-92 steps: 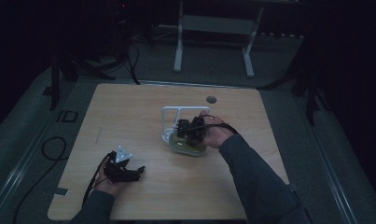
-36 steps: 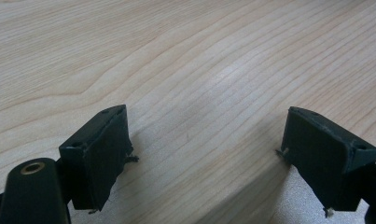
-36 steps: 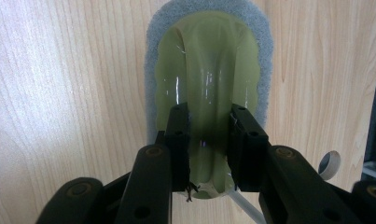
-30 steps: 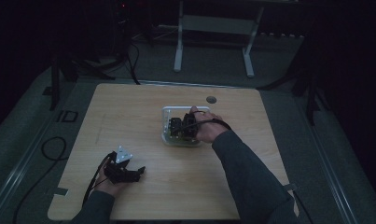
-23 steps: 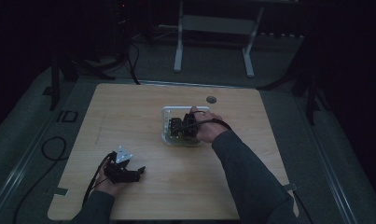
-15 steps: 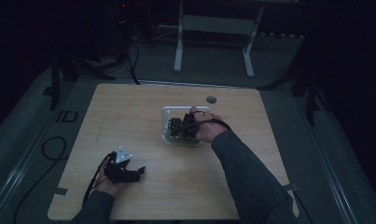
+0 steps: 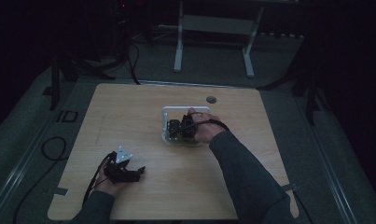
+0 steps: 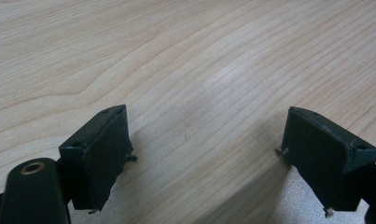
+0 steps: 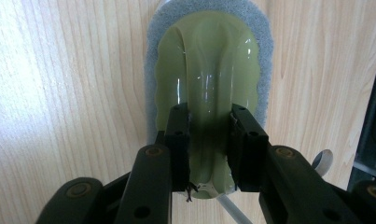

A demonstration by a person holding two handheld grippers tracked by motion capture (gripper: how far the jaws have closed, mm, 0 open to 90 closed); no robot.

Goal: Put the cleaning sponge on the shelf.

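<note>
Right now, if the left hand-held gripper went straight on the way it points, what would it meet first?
Probably only bare table. The left hand-held gripper has open jaws with nothing between them, low over the wood, which runs on ahead to the edge of its own view. In the high view it points toward the table's right side.

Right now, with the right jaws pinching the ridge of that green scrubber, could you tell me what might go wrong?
1. The right gripper grips only the glossy raised ridge of the green scrubber; that smooth plastic could slip out if lifted or dragged.
2. In the high view the scrubber sits by the white tray; a sideways stroke could catch its rim and shove it.
3. The left gripper rests open on the table, far from the tray, so nothing steadies it.
</note>
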